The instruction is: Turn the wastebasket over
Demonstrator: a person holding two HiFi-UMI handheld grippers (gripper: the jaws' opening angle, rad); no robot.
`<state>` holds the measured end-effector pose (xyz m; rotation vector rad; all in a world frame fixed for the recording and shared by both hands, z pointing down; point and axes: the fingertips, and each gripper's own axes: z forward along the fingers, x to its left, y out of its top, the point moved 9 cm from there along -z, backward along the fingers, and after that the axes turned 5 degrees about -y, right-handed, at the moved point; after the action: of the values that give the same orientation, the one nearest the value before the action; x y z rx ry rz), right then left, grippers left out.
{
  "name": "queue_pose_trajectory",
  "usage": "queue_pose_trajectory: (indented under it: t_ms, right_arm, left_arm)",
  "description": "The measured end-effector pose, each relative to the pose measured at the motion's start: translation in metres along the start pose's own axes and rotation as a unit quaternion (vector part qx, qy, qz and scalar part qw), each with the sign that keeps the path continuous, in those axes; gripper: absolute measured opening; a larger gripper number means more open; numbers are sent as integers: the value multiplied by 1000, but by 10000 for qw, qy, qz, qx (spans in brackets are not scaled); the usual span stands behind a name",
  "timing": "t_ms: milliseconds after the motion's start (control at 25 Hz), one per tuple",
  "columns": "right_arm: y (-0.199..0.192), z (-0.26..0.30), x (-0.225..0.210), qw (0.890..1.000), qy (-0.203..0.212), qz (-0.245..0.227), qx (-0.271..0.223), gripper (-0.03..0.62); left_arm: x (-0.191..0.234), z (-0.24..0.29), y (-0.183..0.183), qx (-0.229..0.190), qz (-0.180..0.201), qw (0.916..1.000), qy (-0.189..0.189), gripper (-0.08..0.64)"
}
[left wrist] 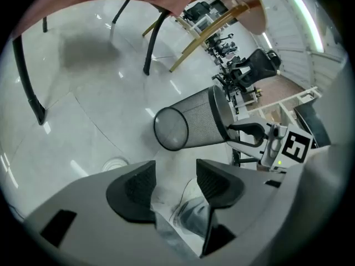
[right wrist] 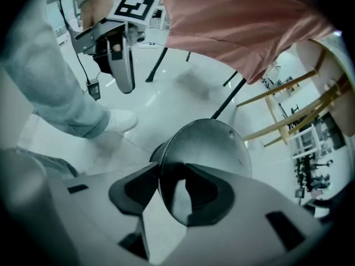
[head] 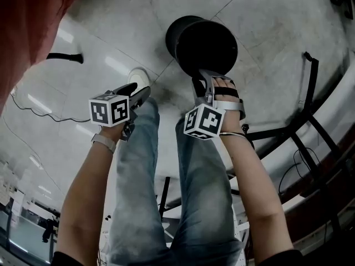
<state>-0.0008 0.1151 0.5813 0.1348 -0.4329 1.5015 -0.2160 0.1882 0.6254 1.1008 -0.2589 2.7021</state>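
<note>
The right gripper (right wrist: 166, 188) was clenched on the rim of the black mesh wastebasket (right wrist: 213, 143), one pad on each side of the basket's wall, low in the centre of the right gripper view. In the left gripper view the basket lay tipped on its side at mid-frame, its narrower closed base pointing left and its wide rim to the right, where the right gripper gripped it. In the head view it sat at the upper centre, just above that gripper. The left gripper (left wrist: 175, 176) was released, its jaws standing apart with nothing between them; behind the gap showed a white shoe (left wrist: 190, 192) and a jeans cuff (left wrist: 194, 218). Below everything spread a pale grey tiled floor (head: 111, 37). Wooden chair legs (left wrist: 205, 35) crossed the upper centre of the left gripper view.
</note>
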Motion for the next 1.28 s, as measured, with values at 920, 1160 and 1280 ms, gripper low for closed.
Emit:
queue_pose_trajectory:
  t_ms: [920,1160,1280]
  right_arm:
    - [-8,-93,-98,9283,438,3409,-1421,156]
    - [-20,-198,-139,7895,635,5424,-2802,32]
    - [-19,-248,-159,7393,735,5821,-3304,11]
  left_arm:
    - [-116,-56,33,-289,1109,9889,-941,173]
    - [-208,-116,73,-1031,1855,9712,-1086,17]
    - [-254,-146,95,-1484,1826,9607,-1470,14]
